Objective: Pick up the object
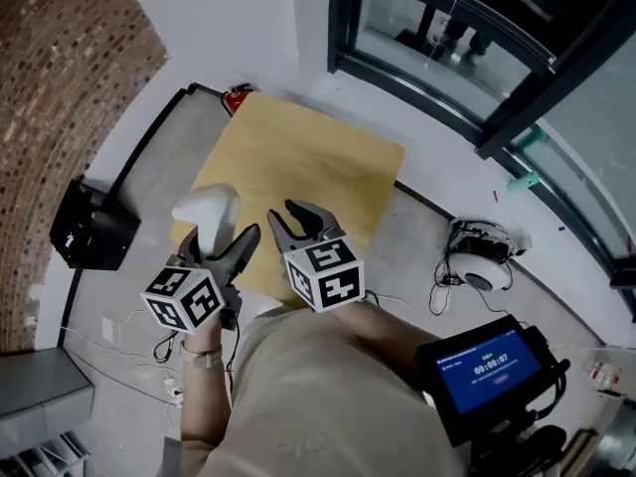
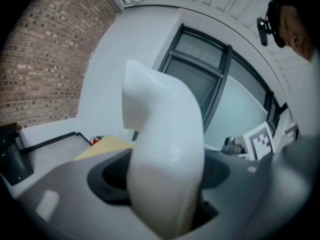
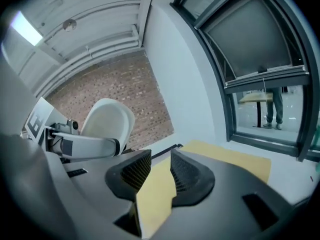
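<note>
Looks all but done. Clamped in the left gripper (image 1: 214, 238), between jaws set wide and pressing on both flanks: a white curved plastic piece (image 1: 207, 210), bent like an elbow and standing up out of the grip. Carried in the air, well clear of the yellow board (image 1: 298, 157) lying on the grey floor (image 1: 159, 167) below, with no contact to board or floor. Fills the middle of the left gripper view as a tall glossy bend (image 2: 162, 144). Shows in the right gripper view as a rounded white shell (image 3: 107, 121) off to the left.

As for the right gripper (image 1: 288, 217): slightly parted and gripping nothing, with only the yellow board visible through the slit between its ribbed pads (image 3: 187, 176). Hovers just beside the left one, apart from the piece.

Left to do, judging from this alone: little or nothing of the pick-up itself — perhaps only a firm, steady hold, given a smooth rounded surface likely to slip or turn between the pads.

On writing: none visible on the white piece. On the marker cubes (image 1: 326, 274), black-and-white square patterns only, no letters. On the blue screen (image 1: 492, 366) at the lower right of the head view, a row of pale digits like a timer under a short line of text — too small to read with confidence. No brand legible anywhere.
</note>
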### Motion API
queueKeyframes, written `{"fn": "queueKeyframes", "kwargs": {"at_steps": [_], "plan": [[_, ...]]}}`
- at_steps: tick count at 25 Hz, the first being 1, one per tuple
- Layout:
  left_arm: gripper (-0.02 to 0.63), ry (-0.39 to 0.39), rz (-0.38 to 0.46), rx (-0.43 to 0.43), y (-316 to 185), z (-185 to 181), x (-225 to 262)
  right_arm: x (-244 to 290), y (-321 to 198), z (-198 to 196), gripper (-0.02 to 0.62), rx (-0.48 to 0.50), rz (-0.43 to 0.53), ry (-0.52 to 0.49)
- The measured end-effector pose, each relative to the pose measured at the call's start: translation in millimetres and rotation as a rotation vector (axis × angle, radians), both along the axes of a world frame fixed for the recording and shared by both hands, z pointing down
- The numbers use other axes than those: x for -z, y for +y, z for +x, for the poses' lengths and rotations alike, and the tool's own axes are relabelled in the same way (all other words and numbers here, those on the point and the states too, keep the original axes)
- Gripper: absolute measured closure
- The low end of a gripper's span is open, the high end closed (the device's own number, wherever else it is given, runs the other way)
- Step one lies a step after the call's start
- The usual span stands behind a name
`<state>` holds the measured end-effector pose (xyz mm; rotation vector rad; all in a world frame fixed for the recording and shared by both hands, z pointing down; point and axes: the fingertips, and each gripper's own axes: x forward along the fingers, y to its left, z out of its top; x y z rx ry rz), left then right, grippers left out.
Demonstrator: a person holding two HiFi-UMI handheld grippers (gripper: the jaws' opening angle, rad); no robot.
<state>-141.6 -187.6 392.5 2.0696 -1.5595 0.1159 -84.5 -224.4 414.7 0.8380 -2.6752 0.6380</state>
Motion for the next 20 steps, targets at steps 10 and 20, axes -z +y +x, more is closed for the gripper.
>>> {"fn": "queueKeyframes", "kwargs": {"at_steps": [10, 20], "plan": [[0.259, 0.04, 0.023, -0.025, 15, 5, 10, 27, 5, 11, 0.476, -0.003, 0.133, 0.007], [0.259, 0.072, 0.011, -0.053, 5, 6, 2, 31, -9, 22, 0.476, -0.049, 0.164, 0.006]]}}
